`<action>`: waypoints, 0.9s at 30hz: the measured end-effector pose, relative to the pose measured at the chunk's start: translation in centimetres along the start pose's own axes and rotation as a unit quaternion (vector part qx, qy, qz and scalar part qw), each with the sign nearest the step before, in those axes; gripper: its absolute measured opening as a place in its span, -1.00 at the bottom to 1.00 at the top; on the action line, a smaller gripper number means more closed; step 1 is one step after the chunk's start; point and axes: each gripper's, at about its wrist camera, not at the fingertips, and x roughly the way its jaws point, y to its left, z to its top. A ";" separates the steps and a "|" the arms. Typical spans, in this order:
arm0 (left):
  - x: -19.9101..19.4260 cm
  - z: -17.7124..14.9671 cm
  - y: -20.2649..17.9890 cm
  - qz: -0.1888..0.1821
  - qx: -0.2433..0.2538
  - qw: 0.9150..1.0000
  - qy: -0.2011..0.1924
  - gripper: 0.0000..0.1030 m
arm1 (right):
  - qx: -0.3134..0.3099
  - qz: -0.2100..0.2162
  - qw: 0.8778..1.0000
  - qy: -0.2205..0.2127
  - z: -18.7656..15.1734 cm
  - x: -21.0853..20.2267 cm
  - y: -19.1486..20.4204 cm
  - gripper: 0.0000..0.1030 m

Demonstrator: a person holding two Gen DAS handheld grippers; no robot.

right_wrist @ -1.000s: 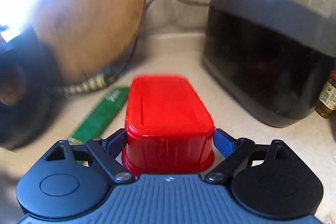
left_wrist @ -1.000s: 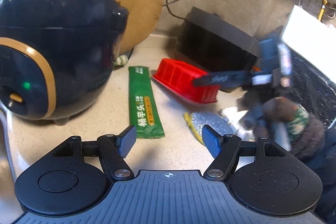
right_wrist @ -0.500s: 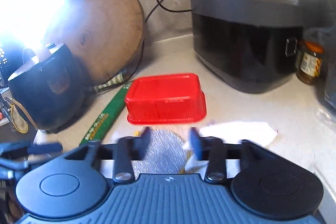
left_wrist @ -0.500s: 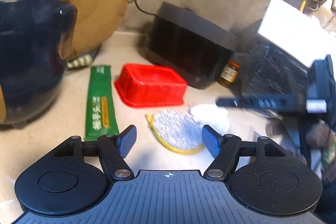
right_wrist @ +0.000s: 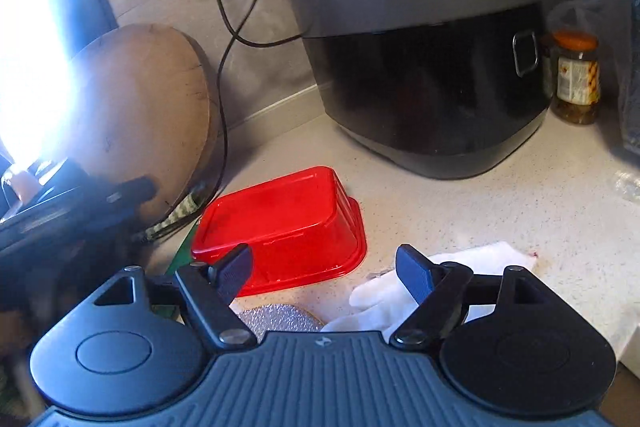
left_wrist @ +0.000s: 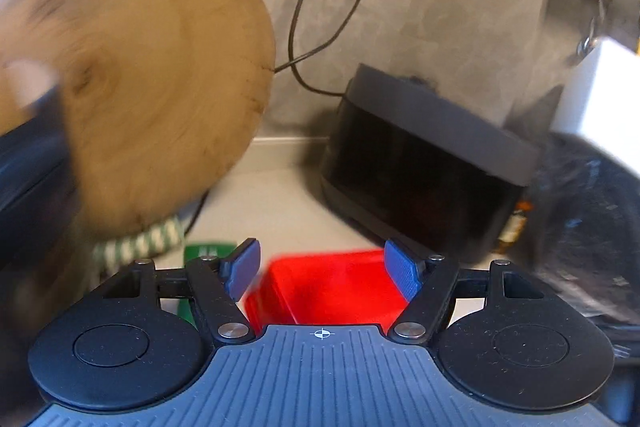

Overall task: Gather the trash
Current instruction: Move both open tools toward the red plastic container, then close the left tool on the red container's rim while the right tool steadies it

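Left gripper fingers apart over upturned red tray mid-counter; right gripper just reopening, empty, above white tissue.

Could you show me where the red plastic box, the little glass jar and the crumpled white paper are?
red plastic box (right_wrist: pixel 272 211): right wrist view, on its flat upturned bottom.
glass jar (right_wrist: pixel 576 79): right wrist view, on its label.
white paper (right_wrist: pixel 484 257): right wrist view, on its upper fold.

Home kitchen, speckled countertop, rice cooker, round wooden chopping board, sauce jar
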 end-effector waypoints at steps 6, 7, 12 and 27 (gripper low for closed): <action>7.2 1.0 1.0 0.006 -0.007 0.999 0.048 0.44 | -0.007 0.020 1.000 0.020 -0.8 0.7 -1.4 0.54; 8.1 0.9 1.0 0.007 -0.007 0.998 0.059 0.44 | -0.010 0.019 1.000 0.022 -1.0 0.5 -1.6 0.54; 9.2 -0.2 0.8 -0.019 -0.030 0.995 0.090 0.33 | -0.013 0.040 0.998 0.040 -2.1 -0.6 -2.6 0.54; 3.0 -3.0 -4.8 -0.142 -0.061 0.979 0.131 0.27 | -0.082 -0.041 0.995 -0.042 -6.1 -1.3 2.9 0.76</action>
